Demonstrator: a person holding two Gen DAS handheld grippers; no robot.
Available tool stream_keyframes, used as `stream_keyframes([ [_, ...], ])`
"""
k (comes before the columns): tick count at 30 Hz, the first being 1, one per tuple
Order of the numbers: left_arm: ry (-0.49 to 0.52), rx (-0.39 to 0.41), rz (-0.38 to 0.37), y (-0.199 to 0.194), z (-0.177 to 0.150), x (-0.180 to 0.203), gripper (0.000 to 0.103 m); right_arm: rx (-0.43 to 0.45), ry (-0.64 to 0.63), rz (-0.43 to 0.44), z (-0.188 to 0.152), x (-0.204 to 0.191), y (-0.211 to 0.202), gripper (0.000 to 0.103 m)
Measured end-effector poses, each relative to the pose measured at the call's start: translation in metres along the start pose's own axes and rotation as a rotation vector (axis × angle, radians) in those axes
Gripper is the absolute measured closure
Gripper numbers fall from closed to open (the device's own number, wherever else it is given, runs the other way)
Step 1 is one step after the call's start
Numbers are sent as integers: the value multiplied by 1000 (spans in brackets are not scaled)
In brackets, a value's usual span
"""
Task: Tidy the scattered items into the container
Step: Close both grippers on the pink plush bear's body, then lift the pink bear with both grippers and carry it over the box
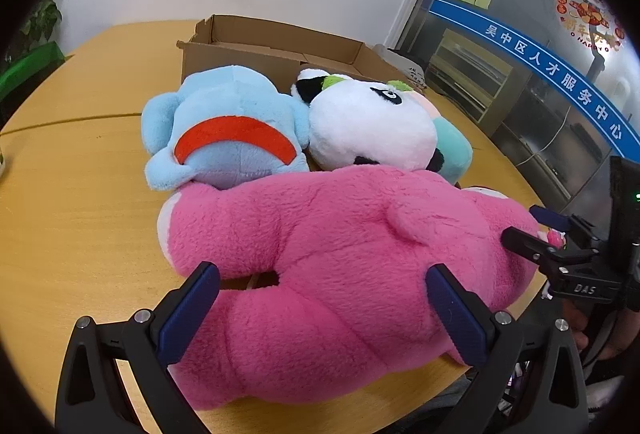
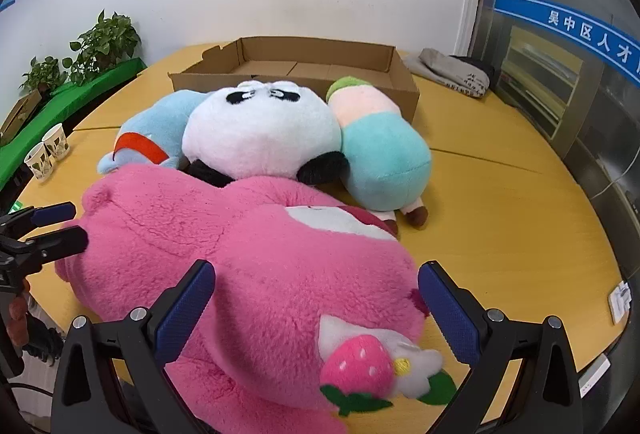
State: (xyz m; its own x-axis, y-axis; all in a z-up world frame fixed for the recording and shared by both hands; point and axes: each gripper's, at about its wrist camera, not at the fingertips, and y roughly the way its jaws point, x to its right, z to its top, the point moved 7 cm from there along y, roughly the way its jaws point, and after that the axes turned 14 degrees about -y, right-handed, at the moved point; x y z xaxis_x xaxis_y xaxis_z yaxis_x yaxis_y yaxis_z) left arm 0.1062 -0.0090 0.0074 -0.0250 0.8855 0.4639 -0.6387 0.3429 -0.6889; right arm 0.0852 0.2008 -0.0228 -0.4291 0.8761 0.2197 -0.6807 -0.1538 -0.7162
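Your left gripper (image 1: pixel 322 288) and right gripper (image 2: pixel 316 286) both straddle the pink plush (image 1: pixel 340 266), jaws spread, not pinching: a bulky toy wants two holds. It lies on the worktop (image 1: pixel 80 194), nearest you; cardboard box (image 2: pixel 304 68) beyond, holding nothing visible

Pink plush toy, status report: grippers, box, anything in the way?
Both grippers, left and right, open, straddling pink plush. Cardboard box empty. Panda plush and blue plush lie between.
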Motion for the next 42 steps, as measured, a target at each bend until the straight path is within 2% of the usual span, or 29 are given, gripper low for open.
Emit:
stream_keyframes([
  [10,-3,-64,-50,-6,-12,-30,1,10,47,76,-4,8,12,0],
  [14,-9,-63,-80,-9,-16,-34,1,12,106,133,-12,16,13,0],
  [19,-16,-59,-104,-16,-18,-41,1,44,89,162,-14,19,5,0],
  [22,-59,-61,-107,-19,-20,-55,1,54,130,200,-24,37,1,0],
  [24,-85,-82,-117,-15,-24,-62,1,48,172,231,-32,49,3,0],
  [27,-129,-131,-143,-1,-34,-72,1,33,245,324,-43,61,12,0],
  [29,-154,-160,-178,8,-39,-74,2,5,267,391,-46,56,23,0],
  [31,-158,-174,-180,14,-41,-73,6,-7,269,458,-44,45,32,0],
  [32,-164,-171,-184,14,-40,-74,13,-18,265,482,-43,40,37,0],
  [33,-187,-168,-192,12,-38,-78,23,-19,264,486,-42,38,39,0],
  [34,-210,-165,-201,10,-37,-81,29,-15,265,492,-42,38,41,0],
  [35,-239,-160,-209,7,-37,-86,43,-11,267,498,-41,39,42,1],
  [36,-255,-154,-209,4,-36,-89,55,-10,268,501,-41,39,42,6],
  [38,-251,-155,-199,-1,-37,-90,61,1,261,496,-41,38,38,14],
  [42,-222,-156,-145,-4,-41,-82,66,18,204,463,-39,29,27,30],
])
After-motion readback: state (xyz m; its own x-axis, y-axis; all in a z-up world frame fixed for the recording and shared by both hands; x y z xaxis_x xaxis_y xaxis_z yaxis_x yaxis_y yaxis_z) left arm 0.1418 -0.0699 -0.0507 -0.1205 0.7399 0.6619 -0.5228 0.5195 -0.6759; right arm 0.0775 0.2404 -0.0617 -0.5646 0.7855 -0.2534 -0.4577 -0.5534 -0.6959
